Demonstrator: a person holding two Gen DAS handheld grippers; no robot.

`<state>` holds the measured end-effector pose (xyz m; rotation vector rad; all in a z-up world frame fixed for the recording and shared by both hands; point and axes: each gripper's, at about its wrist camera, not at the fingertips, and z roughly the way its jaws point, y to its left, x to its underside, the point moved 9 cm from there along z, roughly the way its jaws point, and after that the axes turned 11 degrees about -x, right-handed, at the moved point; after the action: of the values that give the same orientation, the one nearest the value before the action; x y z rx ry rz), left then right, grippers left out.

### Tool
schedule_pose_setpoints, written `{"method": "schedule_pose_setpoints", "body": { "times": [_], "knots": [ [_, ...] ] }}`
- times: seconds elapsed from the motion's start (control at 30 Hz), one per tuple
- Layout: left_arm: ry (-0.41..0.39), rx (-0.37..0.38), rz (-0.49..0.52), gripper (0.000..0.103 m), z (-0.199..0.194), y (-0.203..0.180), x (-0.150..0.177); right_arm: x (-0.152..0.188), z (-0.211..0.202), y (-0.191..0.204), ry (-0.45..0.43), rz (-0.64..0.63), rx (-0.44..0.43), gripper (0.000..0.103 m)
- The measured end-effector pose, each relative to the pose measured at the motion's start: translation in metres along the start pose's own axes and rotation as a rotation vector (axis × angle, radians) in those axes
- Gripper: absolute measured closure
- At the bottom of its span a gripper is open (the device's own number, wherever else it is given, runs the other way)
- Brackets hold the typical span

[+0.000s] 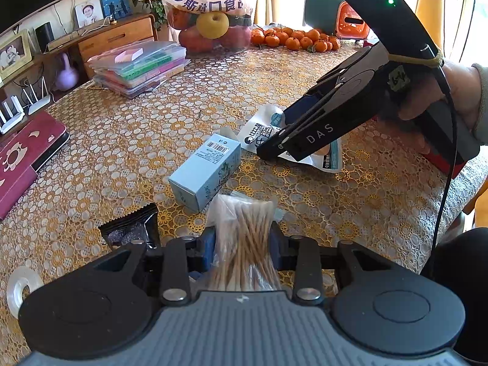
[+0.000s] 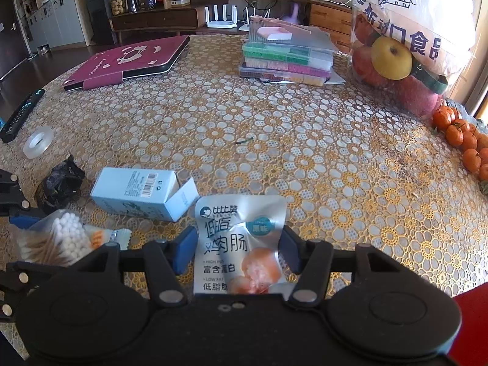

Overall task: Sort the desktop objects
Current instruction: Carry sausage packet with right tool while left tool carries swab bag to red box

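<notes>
My left gripper (image 1: 244, 244) is shut on a clear bag of cotton swabs (image 1: 241, 213), held just above the patterned tablecloth (image 1: 366, 213). The same bag (image 2: 61, 238) shows at the lower left of the right wrist view. A silver snack packet (image 2: 238, 219) lies flat between the blue pads of my right gripper (image 2: 238, 250), and both pads touch its side edges. In the left wrist view the right gripper (image 1: 274, 135) points down onto that packet (image 1: 259, 131), with a hand holding it. A light-blue carton (image 1: 207, 167) with an open end flap (image 2: 134, 189) lies between the two grippers.
A crumpled black wrapper (image 2: 58, 186) and a clear tape roll (image 2: 38, 141) lie left of the carton. A remote (image 2: 21, 113), a maroon case (image 2: 128, 61) and stacked plastic boxes (image 2: 286, 58) sit farther back. A bag of fruit (image 2: 393, 58) and several tangerines (image 2: 457, 134) fill the far right.
</notes>
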<state>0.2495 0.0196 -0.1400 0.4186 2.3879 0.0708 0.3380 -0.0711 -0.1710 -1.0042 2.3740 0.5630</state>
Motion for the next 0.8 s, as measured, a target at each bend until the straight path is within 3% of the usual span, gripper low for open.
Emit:
{"method": "schedule_pose_setpoints", "body": {
  "times": [0.8],
  "knots": [
    [-0.006,0.018,-0.011,0.070,-0.045,-0.019,-0.008,0.026,-0.081,0.038,-0.038,-0.014,-0.007,0.045]
  ]
}}
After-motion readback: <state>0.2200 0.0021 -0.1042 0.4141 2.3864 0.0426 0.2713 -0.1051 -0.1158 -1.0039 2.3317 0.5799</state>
